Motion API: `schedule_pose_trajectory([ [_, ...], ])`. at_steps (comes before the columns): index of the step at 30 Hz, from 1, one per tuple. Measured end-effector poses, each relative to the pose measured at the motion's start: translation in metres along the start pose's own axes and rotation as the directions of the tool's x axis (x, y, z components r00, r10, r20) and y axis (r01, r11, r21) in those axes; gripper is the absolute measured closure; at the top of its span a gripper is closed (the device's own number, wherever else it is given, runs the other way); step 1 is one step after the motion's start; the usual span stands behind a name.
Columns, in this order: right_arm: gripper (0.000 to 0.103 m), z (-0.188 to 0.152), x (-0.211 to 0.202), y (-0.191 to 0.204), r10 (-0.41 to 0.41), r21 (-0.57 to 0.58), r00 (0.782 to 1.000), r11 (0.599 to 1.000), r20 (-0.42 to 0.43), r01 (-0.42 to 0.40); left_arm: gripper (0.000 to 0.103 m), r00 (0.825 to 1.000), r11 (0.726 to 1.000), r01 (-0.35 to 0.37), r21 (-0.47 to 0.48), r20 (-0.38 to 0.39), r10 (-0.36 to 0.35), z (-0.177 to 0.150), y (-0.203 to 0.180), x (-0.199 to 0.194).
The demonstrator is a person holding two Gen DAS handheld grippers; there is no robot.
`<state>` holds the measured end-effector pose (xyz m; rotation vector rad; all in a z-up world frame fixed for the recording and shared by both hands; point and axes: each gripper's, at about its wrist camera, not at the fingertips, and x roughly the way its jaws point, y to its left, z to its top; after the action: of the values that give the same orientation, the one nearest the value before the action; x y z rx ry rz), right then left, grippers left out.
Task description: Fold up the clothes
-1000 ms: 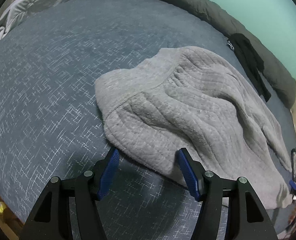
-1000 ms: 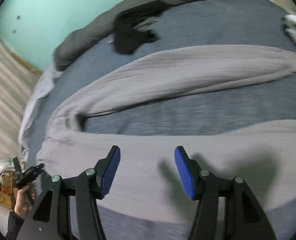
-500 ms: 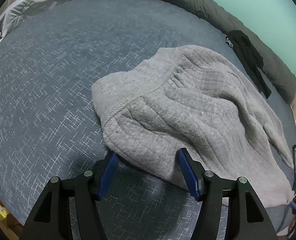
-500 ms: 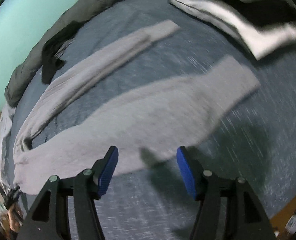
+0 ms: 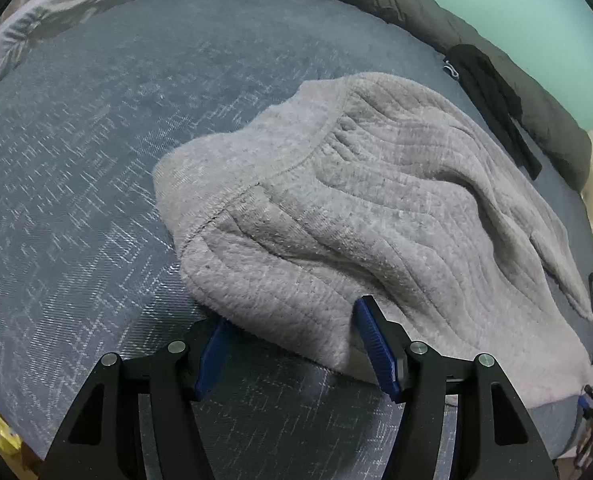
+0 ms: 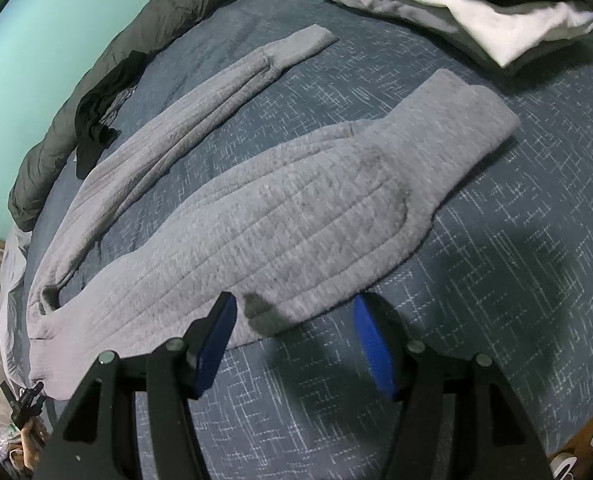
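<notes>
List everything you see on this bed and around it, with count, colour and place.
Pants: one, grey, spread across the bed, legs apart.
Bed cover: one, dark blue, under the pants.
Dark blanket: one, olive-grey, rolled along the far edge by the wall.
Black garment: one, beside the blanket.
White bedding: one pile, beyond the leg cuffs.
Wall: teal.
Left gripper: open, at the waistband edge.
Right gripper: open, at the near leg's edge.

The room is dim and the light cool, falling from overhead. The right tongs [image 6: 294, 334] throw soft dark shadows across the bed [image 6: 496, 240]. Both fisheye views bow hard toward black rims. The white bedding [image 6: 476, 12] smears slightly; the weave elsewhere is crisp.
</notes>
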<state>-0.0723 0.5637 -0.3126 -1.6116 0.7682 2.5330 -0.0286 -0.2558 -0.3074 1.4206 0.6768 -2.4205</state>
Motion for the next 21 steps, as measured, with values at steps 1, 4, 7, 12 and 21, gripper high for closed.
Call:
schedule_pose_trajectory([
  [1, 0.041, 0.0, 0.002, 0.0, 0.002, 0.005, 1.0, 1.0, 0.001, -0.002, 0.038, 1.0, 1.0, 0.003, -0.007, -0.003, -0.003, 0.0, 0.001, 0.002],
  [4, 0.041, 0.0, 0.003, -0.002, 0.013, 0.021, 1.0, 1.0, 0.008, -0.013, 0.038, 1.0, 0.999, 0.022, -0.039, -0.009, -0.022, 0.001, 0.005, 0.006],
  [7, 0.041, 0.001, 0.004, -0.001, 0.01, 0.021, 1.0, 1.0, 0.011, -0.01, 0.038, 0.999, 0.998, 0.036, -0.05, -0.015, -0.037, 0.002, 0.008, 0.007],
  [12, 0.041, 0.001, 0.005, 0.0, 0.005, 0.02, 1.0, 1.0, 0.017, -0.005, 0.037, 0.999, 0.999, 0.036, -0.029, -0.039, -0.037, 0.004, 0.007, 0.012],
  [21, 0.038, -0.001, 0.006, 0.002, -0.002, 0.023, 1.0, 1.0, 0.027, 0.002, 0.033, 0.998, 0.999, 0.039, -0.02, -0.054, -0.04, 0.008, 0.005, 0.018],
])
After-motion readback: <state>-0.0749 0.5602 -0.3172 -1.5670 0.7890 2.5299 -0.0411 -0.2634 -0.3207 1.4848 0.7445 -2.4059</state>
